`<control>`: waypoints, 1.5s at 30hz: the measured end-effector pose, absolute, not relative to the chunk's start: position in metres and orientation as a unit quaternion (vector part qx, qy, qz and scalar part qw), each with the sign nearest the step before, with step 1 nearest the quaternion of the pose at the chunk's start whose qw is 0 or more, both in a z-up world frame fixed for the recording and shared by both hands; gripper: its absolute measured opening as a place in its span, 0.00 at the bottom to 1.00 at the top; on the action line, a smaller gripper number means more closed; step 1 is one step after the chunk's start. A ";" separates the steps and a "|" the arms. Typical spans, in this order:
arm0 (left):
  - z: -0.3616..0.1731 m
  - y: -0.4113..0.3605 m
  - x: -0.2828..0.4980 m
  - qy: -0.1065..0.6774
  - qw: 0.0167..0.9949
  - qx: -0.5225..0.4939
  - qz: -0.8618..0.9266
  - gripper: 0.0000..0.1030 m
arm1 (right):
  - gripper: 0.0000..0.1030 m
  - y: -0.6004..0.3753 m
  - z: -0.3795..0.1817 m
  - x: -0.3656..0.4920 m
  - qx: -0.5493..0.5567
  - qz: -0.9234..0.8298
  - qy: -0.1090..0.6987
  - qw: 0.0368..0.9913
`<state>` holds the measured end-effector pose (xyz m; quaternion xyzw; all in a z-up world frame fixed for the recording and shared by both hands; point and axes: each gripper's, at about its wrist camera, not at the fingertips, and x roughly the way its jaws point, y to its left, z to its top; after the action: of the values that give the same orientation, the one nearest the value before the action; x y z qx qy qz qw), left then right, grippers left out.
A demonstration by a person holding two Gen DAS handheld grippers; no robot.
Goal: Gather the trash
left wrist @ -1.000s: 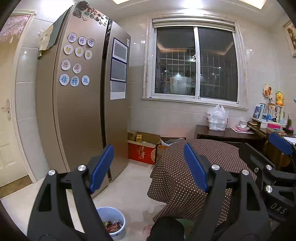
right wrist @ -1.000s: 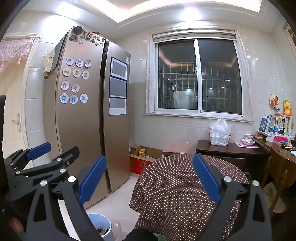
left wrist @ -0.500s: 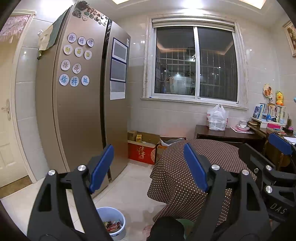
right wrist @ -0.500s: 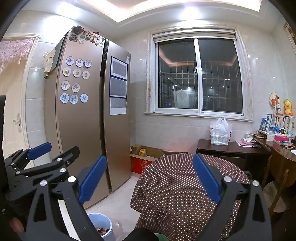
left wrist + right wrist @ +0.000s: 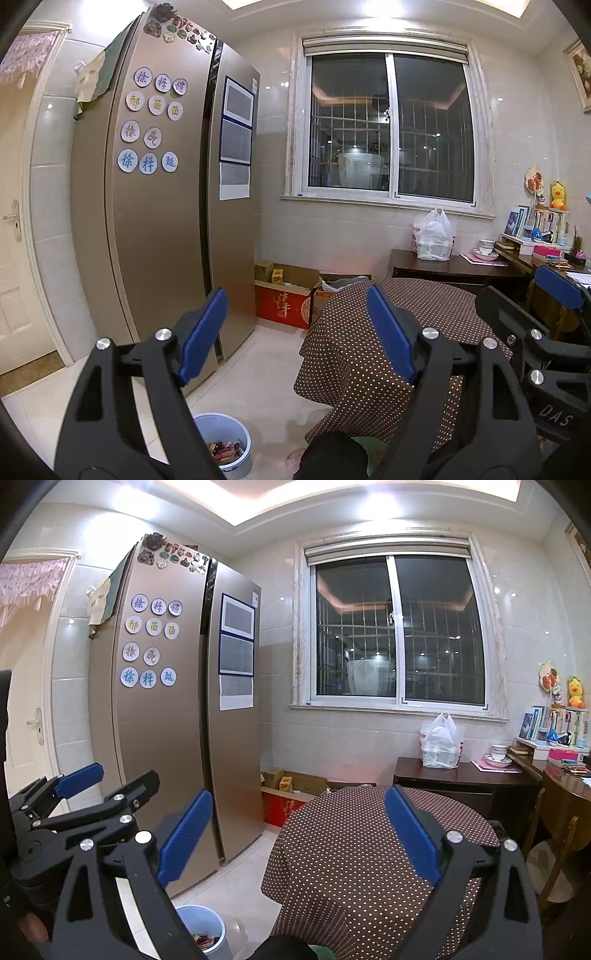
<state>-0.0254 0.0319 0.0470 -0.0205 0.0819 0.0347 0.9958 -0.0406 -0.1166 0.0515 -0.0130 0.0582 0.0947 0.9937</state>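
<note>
Fridge [image 5: 159, 229]: brushed metal, satin. Wall tiles [image 5: 273, 155] glossy. Tablecloth [image 5: 354, 849]: matt dotted cloth. Bin [image 5: 236, 439]: smooth plastic. Desk [image 5: 465, 775]: dark wood.

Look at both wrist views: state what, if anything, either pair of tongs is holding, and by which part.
Nothing is held. The left tongs and the right tongs both stand open with only air between their blue pads.
</note>
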 end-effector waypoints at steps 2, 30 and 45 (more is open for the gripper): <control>0.047 0.032 -0.025 0.082 0.996 -0.020 0.034 0.75 | 0.90 -0.117 0.052 -0.040 -0.013 0.095 0.058 0.994; 0.049 0.040 -0.023 0.086 0.996 -0.018 0.036 0.75 | 0.90 -0.113 0.049 -0.040 -0.011 0.097 0.064 0.993; 0.046 0.047 -0.022 0.089 0.995 -0.016 0.038 0.75 | 0.90 -0.113 0.047 -0.039 -0.010 0.099 0.067 0.993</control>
<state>-0.0222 0.0468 0.0461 -0.0162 0.0887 0.0376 0.9952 -0.0387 -0.1134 0.0470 -0.0101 0.0673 0.0991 0.9927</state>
